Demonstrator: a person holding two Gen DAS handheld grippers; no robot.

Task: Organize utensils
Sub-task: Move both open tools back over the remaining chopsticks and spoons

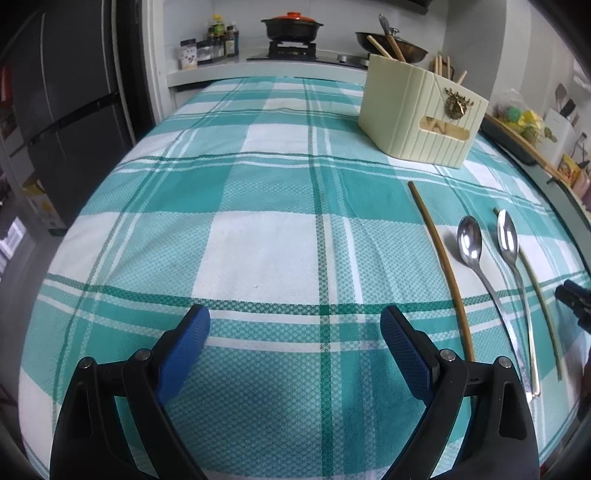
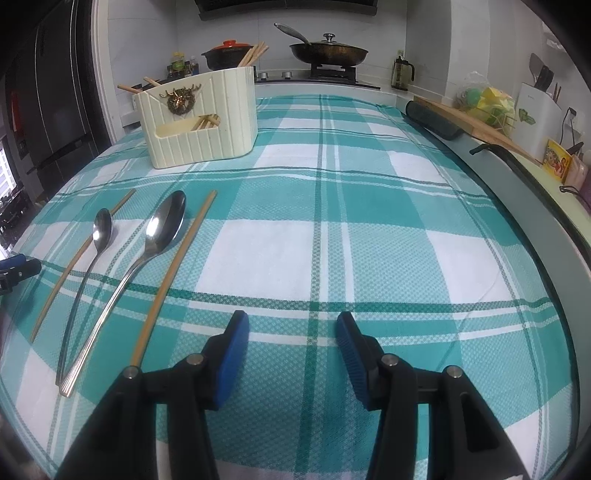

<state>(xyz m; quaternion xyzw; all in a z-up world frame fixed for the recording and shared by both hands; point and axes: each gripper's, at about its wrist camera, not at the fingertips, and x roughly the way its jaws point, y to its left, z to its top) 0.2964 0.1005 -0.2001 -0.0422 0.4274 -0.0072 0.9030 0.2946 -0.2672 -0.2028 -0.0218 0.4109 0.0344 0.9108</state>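
Two metal spoons (image 1: 471, 247) (image 1: 509, 243) and two wooden chopsticks (image 1: 443, 266) (image 1: 535, 291) lie side by side on the teal plaid cloth, right of my left gripper (image 1: 295, 325), which is open and empty. In the right wrist view the spoons (image 2: 101, 232) (image 2: 162, 225) and chopsticks (image 2: 173, 266) (image 2: 74, 258) lie left of my right gripper (image 2: 293, 328), open and empty. A cream utensil holder (image 1: 421, 118) (image 2: 199, 118) stands behind them with several chopsticks in it.
The table (image 2: 369, 240) is covered by the plaid cloth. Behind it is a stove counter with a black pot (image 1: 291, 26) and a wok (image 2: 328, 51). A fridge (image 1: 66, 110) stands at left. A counter with clutter (image 2: 517, 114) runs along the right.
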